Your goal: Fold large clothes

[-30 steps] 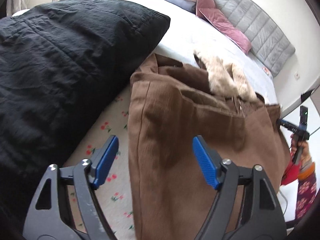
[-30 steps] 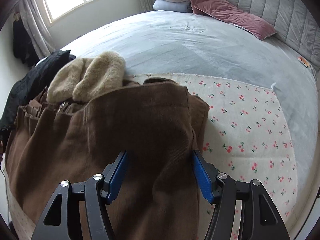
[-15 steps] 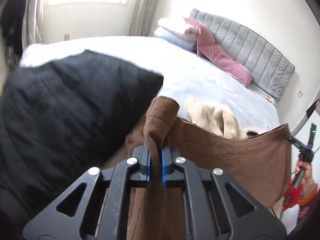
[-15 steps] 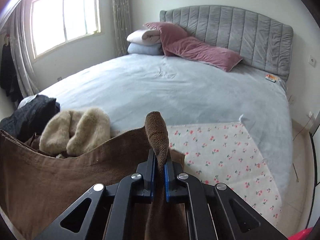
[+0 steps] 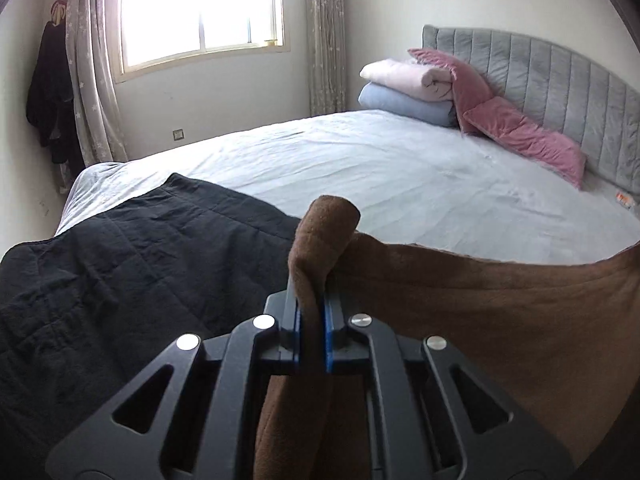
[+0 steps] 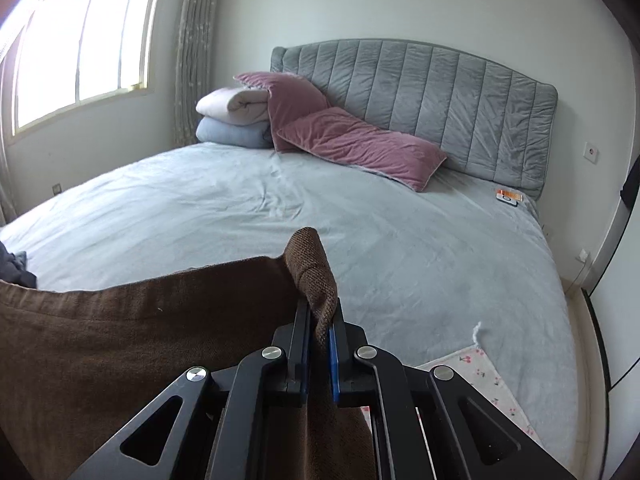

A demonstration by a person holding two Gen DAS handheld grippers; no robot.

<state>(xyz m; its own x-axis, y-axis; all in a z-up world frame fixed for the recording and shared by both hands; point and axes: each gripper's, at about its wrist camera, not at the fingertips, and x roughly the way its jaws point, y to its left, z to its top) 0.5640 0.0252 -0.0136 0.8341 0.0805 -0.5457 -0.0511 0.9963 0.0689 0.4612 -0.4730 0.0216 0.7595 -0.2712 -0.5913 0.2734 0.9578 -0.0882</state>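
Both tools are clamped on the brown garment: the left tool point(image 5: 310, 332) pinches one corner and the right tool point(image 6: 319, 354) the other, its edge stretched between them above the bed point(image 6: 240, 208). The fold itself seems unfinished. The garment's lower part is cut off at 6 o'clock.

No legible text anywhere.

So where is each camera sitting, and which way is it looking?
Left wrist view: sits on the left tongs, looking across the bed toward the window; only these shut tongs show.
Right wrist view: sits on the right tongs, facing the grey headboard; only these tongs show.
Both share the brown garment they pinch, the bed and the pink pillow.
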